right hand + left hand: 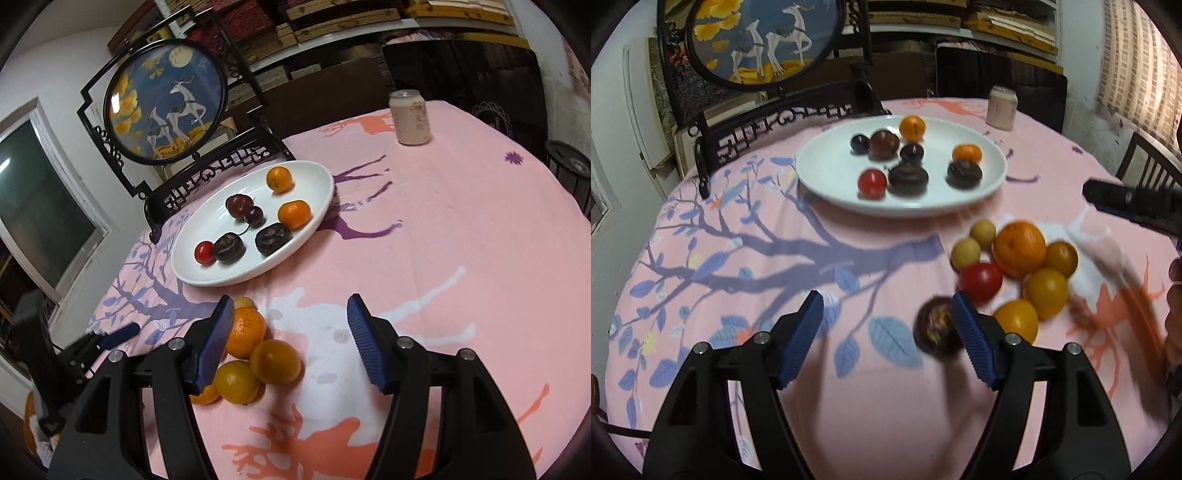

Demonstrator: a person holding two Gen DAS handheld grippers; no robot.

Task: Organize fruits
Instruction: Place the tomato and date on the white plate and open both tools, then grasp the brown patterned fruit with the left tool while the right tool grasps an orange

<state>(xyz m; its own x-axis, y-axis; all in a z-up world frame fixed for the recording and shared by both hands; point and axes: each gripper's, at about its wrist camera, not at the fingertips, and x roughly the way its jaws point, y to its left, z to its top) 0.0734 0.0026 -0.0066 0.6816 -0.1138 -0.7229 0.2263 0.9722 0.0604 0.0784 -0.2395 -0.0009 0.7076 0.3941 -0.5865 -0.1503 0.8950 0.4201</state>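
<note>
A white plate at the back of the pink tablecloth holds several small fruits: oranges, dark plums, a red tomato. A loose pile lies nearer on the cloth, with a large orange, yellow fruits, a red tomato and pale round ones. My left gripper is open over the cloth. A dark round fruit lies between its fingers, right beside the right-hand pad. My right gripper is open too, with only bare cloth in its gap. Its left finger overlaps the pile, and a yellow fruit lies just inside it.
A pale drink can stands at the table's far side. A round framed deer picture on a black stand rises behind the plate. A dark chair is at the right, and a hand shows at the edge.
</note>
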